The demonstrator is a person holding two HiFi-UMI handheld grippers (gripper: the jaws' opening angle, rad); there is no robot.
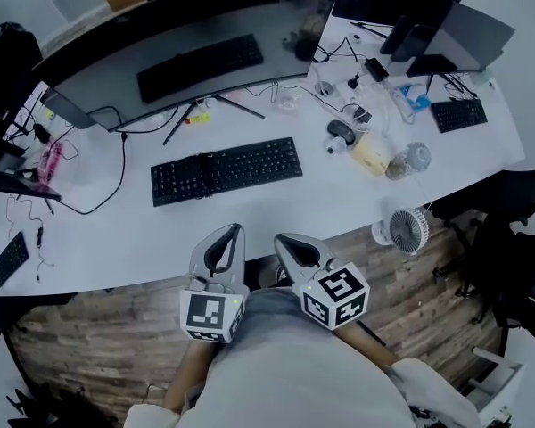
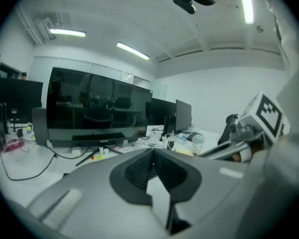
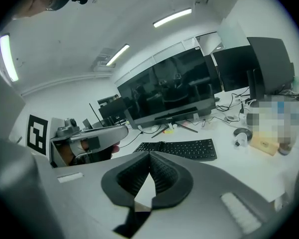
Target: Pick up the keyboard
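The black keyboard (image 1: 227, 171) lies flat on the white desk (image 1: 116, 239), in front of the big monitor; it also shows in the right gripper view (image 3: 182, 149), just beyond the jaws. My left gripper (image 1: 237, 228) and right gripper (image 1: 280, 238) hover side by side over the desk's front edge, close to the person's body and short of the keyboard. Both are shut with nothing between their tips. In the left gripper view my left gripper (image 2: 152, 151) hides most of the keyboard. My right gripper (image 3: 149, 154) points at its near edge.
A wide curved monitor (image 1: 187, 43) stands behind the keyboard on splayed legs. A mouse (image 1: 341, 131), a tan box (image 1: 372, 154), a bottle (image 1: 416, 156) and cables crowd the right. A second keyboard (image 1: 459, 114) lies far right. A small fan (image 1: 408, 230) sits past the desk edge.
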